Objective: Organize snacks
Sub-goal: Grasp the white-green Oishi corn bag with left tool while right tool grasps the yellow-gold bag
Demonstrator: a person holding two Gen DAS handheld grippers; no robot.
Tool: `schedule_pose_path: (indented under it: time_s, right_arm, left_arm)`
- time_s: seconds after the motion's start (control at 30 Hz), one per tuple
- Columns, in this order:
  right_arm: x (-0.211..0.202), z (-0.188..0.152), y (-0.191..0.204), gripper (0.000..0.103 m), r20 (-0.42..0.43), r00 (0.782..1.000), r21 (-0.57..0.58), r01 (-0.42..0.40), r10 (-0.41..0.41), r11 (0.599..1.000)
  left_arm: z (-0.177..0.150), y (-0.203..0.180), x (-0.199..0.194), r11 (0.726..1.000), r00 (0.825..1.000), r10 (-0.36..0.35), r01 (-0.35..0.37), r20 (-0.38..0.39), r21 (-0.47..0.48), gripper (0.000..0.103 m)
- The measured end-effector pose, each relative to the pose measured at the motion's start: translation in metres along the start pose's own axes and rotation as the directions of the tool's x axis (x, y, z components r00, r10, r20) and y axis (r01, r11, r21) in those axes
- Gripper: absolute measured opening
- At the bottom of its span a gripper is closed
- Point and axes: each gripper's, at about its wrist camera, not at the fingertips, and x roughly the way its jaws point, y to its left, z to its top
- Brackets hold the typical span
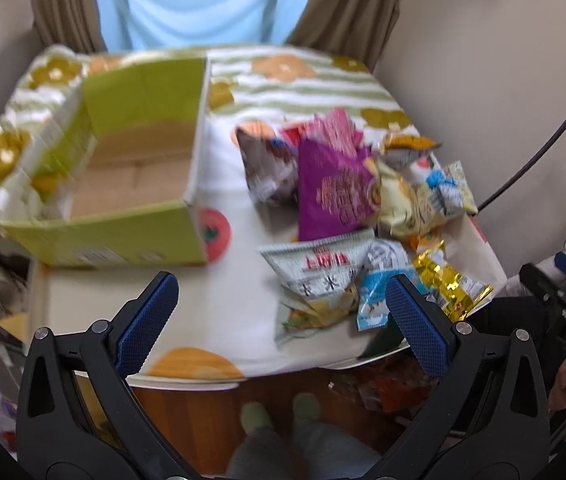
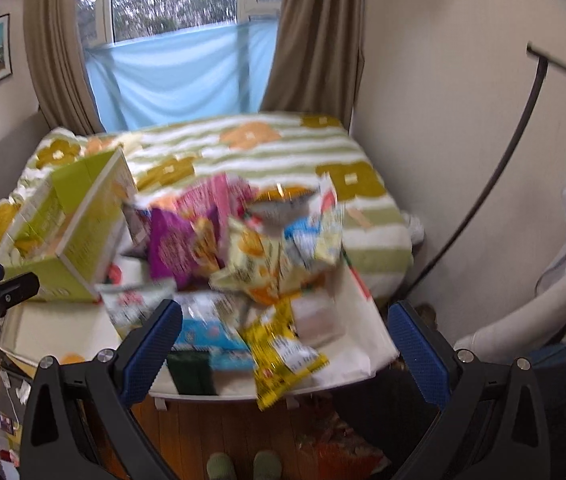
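A pile of snack packets lies on the right half of a small white table [image 1: 219,312]: a purple bag [image 1: 329,192], a grey-white bag with red lettering [image 1: 323,268], a gold foil packet [image 1: 453,284], a pale yellow bag [image 1: 407,204]. An open, empty green cardboard box [image 1: 123,184] stands on the left. My left gripper [image 1: 279,312] is open and empty above the table's near edge. In the right wrist view the pile shows the purple bag [image 2: 173,248] and a yellow packet [image 2: 283,352], the box [image 2: 79,232] left. My right gripper [image 2: 283,340] is open and empty.
The table [image 2: 367,344] stands against a bed with a green-striped flower blanket [image 1: 303,84], [image 2: 283,152]. A wall is at the right, with a black cable [image 2: 495,184] along it. Curtains and a window are behind. My feet show on the wooden floor [image 1: 203,408] below.
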Motion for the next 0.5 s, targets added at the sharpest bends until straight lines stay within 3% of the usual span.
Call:
schedule_pose_path:
  time_s: [0.2, 0.5]
  right_arm:
    - [0.056, -0.018, -0.021, 0.103, -0.113, 0.991, -0.011, -0.079, 0.078, 0.997]
    - [0.116, -0.032, -0.037, 0.103, -0.237, 0.941, 0.071, -0.230, 0.240, 0.971]
  left_arm:
    - [-0.013, -0.014, 0.058, 1.000, 0.997, -0.013, 0.012, -0.078, -0.021, 0.103]
    - [-0.020, -0.027, 0.107, 0.998, 0.990, -0.021, 0.011, -0.140, -0.067, 0.102]
